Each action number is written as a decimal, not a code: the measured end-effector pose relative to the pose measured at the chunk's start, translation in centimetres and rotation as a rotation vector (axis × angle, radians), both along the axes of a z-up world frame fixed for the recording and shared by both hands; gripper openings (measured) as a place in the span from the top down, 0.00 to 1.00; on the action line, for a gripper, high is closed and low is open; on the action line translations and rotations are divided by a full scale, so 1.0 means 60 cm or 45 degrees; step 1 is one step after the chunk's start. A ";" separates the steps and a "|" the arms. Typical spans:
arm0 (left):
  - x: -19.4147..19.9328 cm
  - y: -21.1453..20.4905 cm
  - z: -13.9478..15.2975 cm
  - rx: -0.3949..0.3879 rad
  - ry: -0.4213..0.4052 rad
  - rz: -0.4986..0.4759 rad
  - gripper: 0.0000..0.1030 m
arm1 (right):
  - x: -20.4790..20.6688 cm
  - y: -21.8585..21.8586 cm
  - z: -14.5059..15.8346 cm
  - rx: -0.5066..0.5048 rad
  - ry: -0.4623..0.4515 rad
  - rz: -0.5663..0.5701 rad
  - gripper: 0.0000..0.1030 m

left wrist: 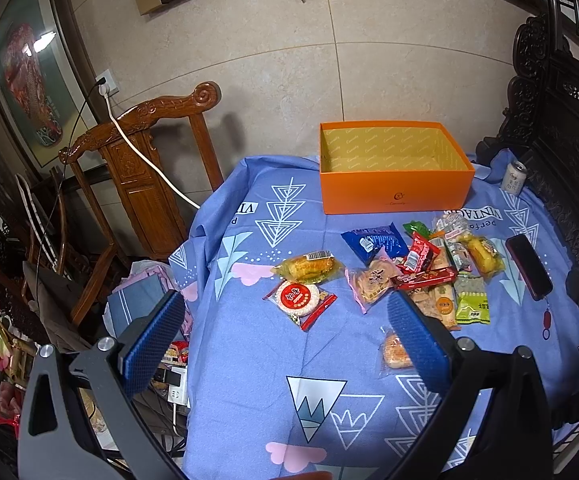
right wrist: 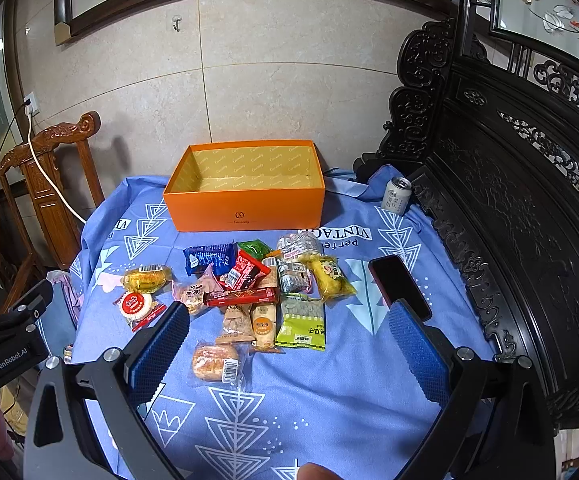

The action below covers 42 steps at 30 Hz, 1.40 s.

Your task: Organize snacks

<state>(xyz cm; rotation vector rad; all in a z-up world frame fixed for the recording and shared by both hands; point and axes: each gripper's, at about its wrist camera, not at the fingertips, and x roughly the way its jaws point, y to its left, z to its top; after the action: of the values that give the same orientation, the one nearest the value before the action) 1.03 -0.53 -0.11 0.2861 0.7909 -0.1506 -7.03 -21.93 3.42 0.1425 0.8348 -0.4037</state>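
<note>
snacks (right wrist: 245, 292) lie in a loose heap on the blue cloth of the worktop (right wrist: 329, 400), just in front of the orange box (right wrist: 245, 204), which stands open and looks empty. left gripper (left wrist: 285, 344) and right gripper (right wrist: 289, 344) both hover above the near edge, fingers (right wrist: 161, 344) spread wide apart, holding nothing. none of the packets is in the box yet, so the job seems to be at its start.

best first pick, i judge, is a packet lying alone: the round bread (right wrist: 215, 362) nearest the right gripper, or the red-and-white disc cake (left wrist: 299, 300) near the left one. come down with the pads either side of the wrapper's body, not its crinkled seam, and close gently since the pastry inside will crush. lift clear before carrying it over the box rim. leave the phone (right wrist: 399, 288) and the can (right wrist: 397, 196) alone; the phone sits close to the right finger, so keep that side from snagging it
</note>
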 end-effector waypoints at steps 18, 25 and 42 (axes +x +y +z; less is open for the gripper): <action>-0.001 -0.005 -0.003 -0.018 -0.006 -0.012 0.04 | 0.007 -0.002 -0.003 -0.009 -0.019 0.009 0.03; 0.011 -0.006 -0.035 -0.039 0.109 -0.028 0.50 | 0.006 -0.006 -0.019 -0.023 -0.054 0.004 0.07; 0.053 -0.011 -0.134 -0.122 0.173 -0.068 0.97 | 0.050 -0.024 -0.145 0.135 0.059 0.094 0.68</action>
<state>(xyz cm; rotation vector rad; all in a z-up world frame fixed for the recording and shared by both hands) 4.20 -1.17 -8.14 0.2080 0.9081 -0.2594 -4.03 -23.39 -5.30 0.2009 0.9048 -0.2940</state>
